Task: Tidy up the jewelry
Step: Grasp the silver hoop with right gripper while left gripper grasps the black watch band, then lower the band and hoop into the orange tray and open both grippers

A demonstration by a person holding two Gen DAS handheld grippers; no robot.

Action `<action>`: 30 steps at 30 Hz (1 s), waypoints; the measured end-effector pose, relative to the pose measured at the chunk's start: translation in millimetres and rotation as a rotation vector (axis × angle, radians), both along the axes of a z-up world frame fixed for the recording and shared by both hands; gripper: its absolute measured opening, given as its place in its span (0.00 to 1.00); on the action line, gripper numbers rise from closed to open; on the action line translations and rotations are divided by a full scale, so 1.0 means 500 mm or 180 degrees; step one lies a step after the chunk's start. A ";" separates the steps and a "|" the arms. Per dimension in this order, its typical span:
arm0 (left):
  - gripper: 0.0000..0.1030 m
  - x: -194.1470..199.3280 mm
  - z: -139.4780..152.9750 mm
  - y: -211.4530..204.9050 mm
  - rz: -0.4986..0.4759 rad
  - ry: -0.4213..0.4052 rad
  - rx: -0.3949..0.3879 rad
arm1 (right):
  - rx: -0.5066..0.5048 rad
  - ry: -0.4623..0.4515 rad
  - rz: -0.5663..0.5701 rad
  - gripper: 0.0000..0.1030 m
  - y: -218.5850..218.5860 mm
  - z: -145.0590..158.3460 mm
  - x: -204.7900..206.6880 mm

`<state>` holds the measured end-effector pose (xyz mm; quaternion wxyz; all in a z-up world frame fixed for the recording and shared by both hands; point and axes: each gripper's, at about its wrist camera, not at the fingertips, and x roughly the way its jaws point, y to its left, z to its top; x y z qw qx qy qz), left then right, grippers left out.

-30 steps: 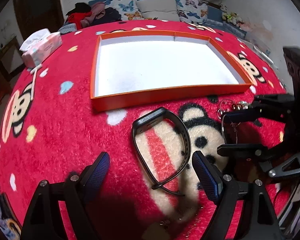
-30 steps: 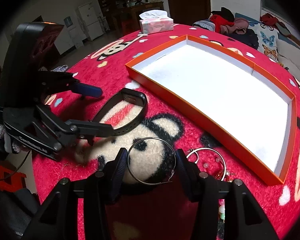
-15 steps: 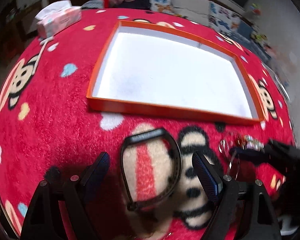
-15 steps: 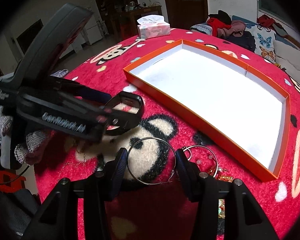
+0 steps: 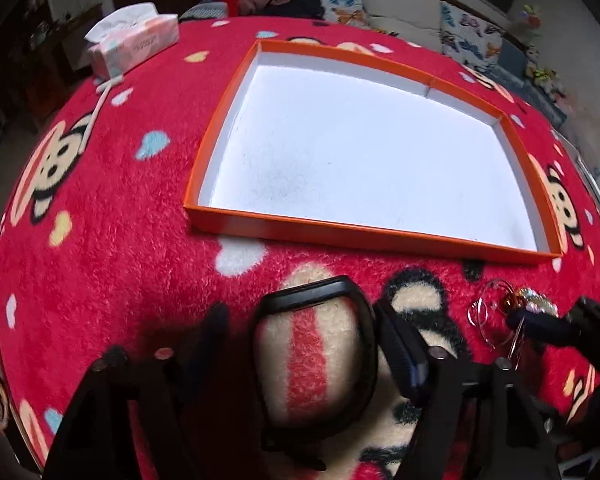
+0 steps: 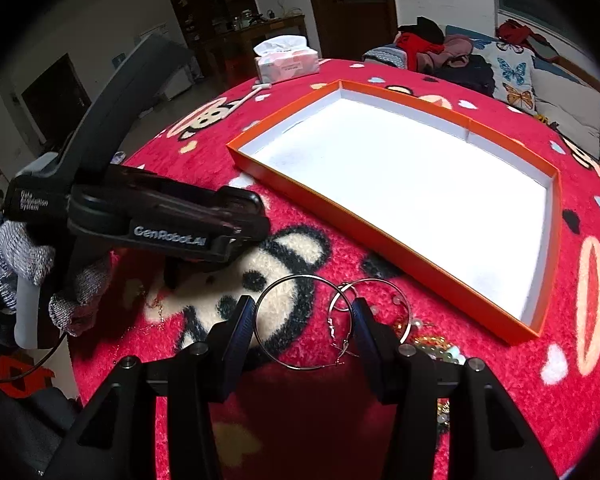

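Black wristband (image 5: 316, 364) lies on the red monkey blanket (image 5: 112, 240), between the left gripper (image 5: 304, 354) fingers, whose jaws have just been closing; the right pad touches the band, left side too blurred to tell. Right gripper (image 6: 302, 320) sits half open around a silver hoop earring (image 6: 296, 320), not squeezing. More hoops (image 6: 380, 300) beside. Orange tray (image 6: 328, 208) just beyond, tissue box (image 6: 286, 60) farther off. A gloved hand (image 6: 20, 264) holds the left gripper pointing steeply down.
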<state>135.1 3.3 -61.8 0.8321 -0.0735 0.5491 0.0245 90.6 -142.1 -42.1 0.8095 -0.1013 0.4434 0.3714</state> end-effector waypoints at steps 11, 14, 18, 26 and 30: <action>0.58 -0.043 0.029 0.019 -0.0259 -0.0157 -0.0029 | -0.0032 -0.0078 -0.0092 0.53 -0.010 0.023 0.003; 0.58 -0.052 0.070 0.021 -0.0359 -0.0319 -0.0032 | -0.0028 -0.0118 -0.0175 0.53 -0.020 0.036 0.020; 0.58 -0.029 0.138 0.017 -0.0451 -0.0588 -0.0006 | 0.0046 -0.0113 -0.0347 0.53 -0.037 0.053 0.061; 0.58 0.115 0.181 0.002 -0.0594 -0.0693 0.0106 | -0.0033 -0.0082 -0.0772 0.53 -0.052 0.048 0.173; 0.58 0.181 0.165 -0.012 -0.0695 -0.0664 0.0234 | -0.0167 0.0045 -0.0903 0.53 -0.053 0.017 0.217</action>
